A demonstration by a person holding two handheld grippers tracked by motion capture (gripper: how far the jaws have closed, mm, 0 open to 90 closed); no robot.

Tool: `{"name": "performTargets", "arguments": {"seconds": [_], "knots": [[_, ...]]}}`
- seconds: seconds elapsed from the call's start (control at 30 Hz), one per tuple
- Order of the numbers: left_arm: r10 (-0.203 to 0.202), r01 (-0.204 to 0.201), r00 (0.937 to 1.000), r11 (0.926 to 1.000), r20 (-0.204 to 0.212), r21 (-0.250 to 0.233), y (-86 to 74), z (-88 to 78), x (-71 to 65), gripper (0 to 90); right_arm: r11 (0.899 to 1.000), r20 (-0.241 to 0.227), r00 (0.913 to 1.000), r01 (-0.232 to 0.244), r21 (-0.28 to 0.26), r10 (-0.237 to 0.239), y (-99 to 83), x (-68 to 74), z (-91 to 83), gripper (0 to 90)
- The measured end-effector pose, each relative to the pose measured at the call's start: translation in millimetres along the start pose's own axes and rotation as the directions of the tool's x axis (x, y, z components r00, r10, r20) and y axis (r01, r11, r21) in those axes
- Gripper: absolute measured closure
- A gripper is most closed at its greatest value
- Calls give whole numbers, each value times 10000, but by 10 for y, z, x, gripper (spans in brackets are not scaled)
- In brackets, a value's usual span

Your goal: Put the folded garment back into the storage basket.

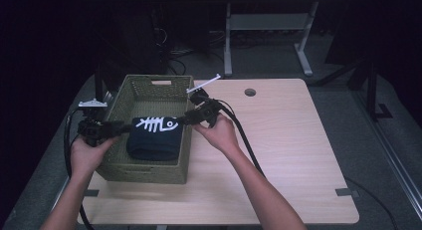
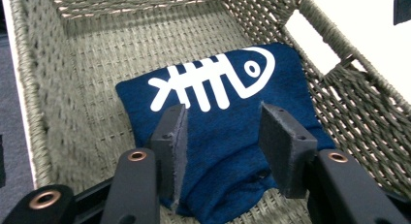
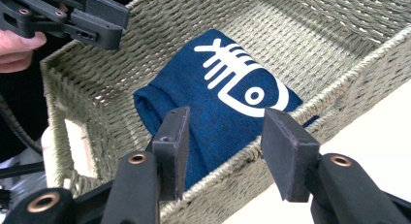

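On inspection I found the left gripper (image 1: 118, 126) at the left rim of the olive-green woven rectangular basket (image 1: 149, 81), which stood at the bench's left edge, reaching toward its near left corner. Its jaws stood spread, nothing pinched; in the left gripper view the pads (image 2: 178, 136) hung just above the cloth without pressing it, as far as I could tell.

The folded navy-blue cloth with a white fish-skeleton print (image 1: 154, 138) lay flat on the basket floor, toward the near end, print upward, one folded edge close to the right wall.

The right gripper (image 1: 186, 119) was at the basket's right rim, jaws likewise spread and empty, poised over the rim rather than inside in the right gripper view (image 3: 225, 151).

I judged the placing done: the cloth was inside, released by both tongs. What remained, in my assessment, was to draw both grippers clear of the basket; the light wooden bench (image 1: 278, 150) to the right lay bare.
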State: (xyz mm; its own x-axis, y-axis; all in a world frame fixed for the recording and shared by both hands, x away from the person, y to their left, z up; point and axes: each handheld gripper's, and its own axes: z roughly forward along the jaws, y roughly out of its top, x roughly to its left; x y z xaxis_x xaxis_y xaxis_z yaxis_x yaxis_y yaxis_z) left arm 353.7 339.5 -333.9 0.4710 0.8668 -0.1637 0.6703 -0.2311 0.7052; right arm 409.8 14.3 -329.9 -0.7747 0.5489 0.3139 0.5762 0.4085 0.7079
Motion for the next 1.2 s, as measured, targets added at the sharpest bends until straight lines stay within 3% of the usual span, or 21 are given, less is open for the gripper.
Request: {"name": "performTargets", "arguments": {"seconds": [0.17, 0.27, 0.53, 0.8, 1.2], "knots": [[-18, 21, 9999, 9998, 138, -198, 18, 4, -68, 495, 9998, -242, 9997, -87, -193, 82, -58, -74, -104, 489], [72, -59, 9990, 9995, 436, -298, 26, 16, -118, 466, 9993, -428, 9991, -85, -357, 70, -91, -122, -174, 460], [251, -189, 9962, 9971, 837, -743, 65, -1, -308, 416, 9976, -567, 9984, 31, -688, -70, -181, -210, -355, 406], [620, -541, 9906, 9963, 1217, -670, 106, 100, -510, 379, 9973, -478, 9988, 54, -733, -90, -310, -312, -520, 377], [702, -625, 9879, 9963, 1382, -598, 168, 223, -640, 311, 9939, -448, 9988, -246, -1072, 199, -473, -487, -787, 345]]}}
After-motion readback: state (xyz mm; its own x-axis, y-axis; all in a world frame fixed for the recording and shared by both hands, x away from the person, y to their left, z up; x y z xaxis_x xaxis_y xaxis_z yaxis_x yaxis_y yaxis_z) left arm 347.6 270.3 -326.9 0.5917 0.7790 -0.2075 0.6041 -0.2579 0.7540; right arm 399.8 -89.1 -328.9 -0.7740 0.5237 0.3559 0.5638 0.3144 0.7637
